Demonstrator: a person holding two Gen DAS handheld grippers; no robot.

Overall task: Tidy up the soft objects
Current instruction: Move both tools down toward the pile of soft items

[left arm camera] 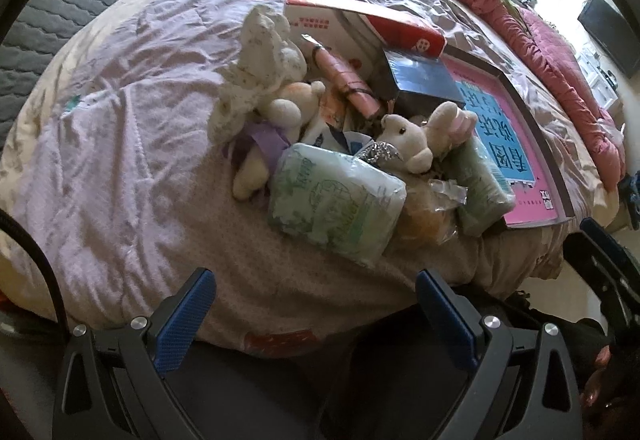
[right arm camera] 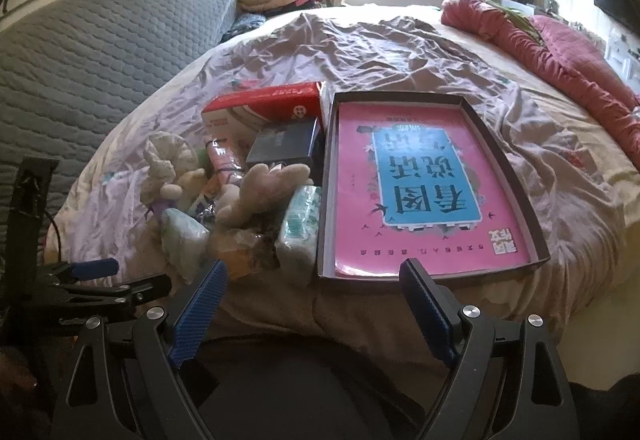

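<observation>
Both grippers, left (left arm camera: 316, 314) and right (right arm camera: 314, 306), gape empty; tissue packs (left arm camera: 336, 206) half-bury plush toys (left arm camera: 404, 142).

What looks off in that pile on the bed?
The soft things are heaped together: plush rabbit lies on its side across tissue packs, a cream plush is tumbled beside it. Hard boxes, red and dark, are mixed in. Both grippers, left and right, are open and empty.
</observation>
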